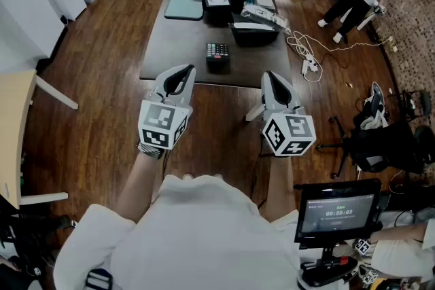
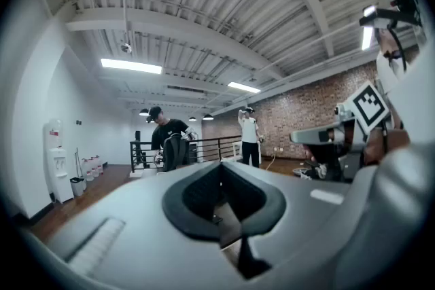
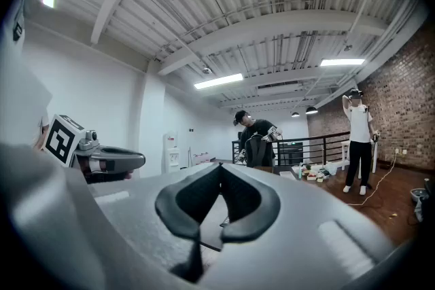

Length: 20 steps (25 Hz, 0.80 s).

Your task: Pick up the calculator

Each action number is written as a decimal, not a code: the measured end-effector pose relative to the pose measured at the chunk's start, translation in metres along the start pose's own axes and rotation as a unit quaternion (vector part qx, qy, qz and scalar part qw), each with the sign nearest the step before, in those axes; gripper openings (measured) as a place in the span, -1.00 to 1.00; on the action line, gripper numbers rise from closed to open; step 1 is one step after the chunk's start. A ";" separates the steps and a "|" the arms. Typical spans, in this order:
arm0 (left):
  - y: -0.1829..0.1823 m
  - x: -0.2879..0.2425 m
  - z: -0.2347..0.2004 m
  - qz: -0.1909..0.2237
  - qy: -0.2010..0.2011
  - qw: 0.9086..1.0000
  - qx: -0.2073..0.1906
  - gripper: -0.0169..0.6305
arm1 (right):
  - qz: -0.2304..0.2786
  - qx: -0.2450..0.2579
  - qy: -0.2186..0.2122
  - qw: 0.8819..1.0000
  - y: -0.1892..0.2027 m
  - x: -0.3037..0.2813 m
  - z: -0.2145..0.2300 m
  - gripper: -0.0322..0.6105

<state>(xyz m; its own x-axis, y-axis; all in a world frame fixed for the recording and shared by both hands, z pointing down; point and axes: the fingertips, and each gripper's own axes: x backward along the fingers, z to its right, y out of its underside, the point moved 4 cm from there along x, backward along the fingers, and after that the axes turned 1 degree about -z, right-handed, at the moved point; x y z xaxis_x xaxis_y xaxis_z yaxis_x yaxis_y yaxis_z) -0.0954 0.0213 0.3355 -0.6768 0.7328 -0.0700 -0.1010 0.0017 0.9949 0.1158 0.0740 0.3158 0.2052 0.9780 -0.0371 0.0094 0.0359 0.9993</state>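
The calculator [image 1: 217,54], black with coloured keys, lies flat near the front edge of the dark table [image 1: 170,58]. My left gripper [image 1: 181,73] is held in front of the table, below and left of the calculator, and is shut on nothing. My right gripper [image 1: 272,77] hovers level with it, below and right of the calculator, also shut and empty. Both are well short of the calculator. In the left gripper view the left gripper [image 2: 221,170] has its jaws closed together and looks across the room; in the right gripper view the right gripper [image 3: 219,172] stands the same way.
Farther back on the table lie a teal mat [image 1: 183,3], a black case [image 1: 253,32] and small boxes. A white power strip and cable [image 1: 308,63] trail on the wooden floor to the right. An office chair [image 1: 370,142] and a tablet screen [image 1: 338,210] stand at the lower right. People stand at the far end.
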 end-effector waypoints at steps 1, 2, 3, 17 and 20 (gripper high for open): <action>0.001 0.003 -0.003 -0.001 0.000 1.000 0.001 -0.93 | -0.002 -0.001 0.001 1.000 0.001 0.000 -0.004 -0.89; 0.002 0.007 -0.005 -0.002 0.000 1.000 0.003 -0.93 | -0.004 -0.003 0.002 1.000 0.002 0.000 -0.007 -0.89; 0.002 0.010 -0.008 -0.003 -0.001 1.000 0.004 -0.93 | -0.005 -0.005 0.003 1.000 0.004 0.000 -0.011 -0.89; 0.016 0.036 -0.032 -0.014 0.020 1.000 -0.018 -0.93 | -0.001 -0.024 0.033 0.999 0.004 0.008 -0.047 -0.89; 0.015 0.037 -0.034 -0.015 0.020 0.999 -0.023 -0.93 | 0.001 -0.023 0.032 0.999 0.002 0.005 -0.054 -0.89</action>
<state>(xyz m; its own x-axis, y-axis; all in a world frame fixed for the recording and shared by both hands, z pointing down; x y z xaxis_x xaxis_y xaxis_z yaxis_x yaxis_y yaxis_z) -0.1464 0.0250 0.3453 -0.7011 0.7055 -0.1036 -0.1545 -0.0084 0.9880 0.0645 0.0902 0.3178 0.1420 0.9892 -0.0356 -0.0364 0.0411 0.9985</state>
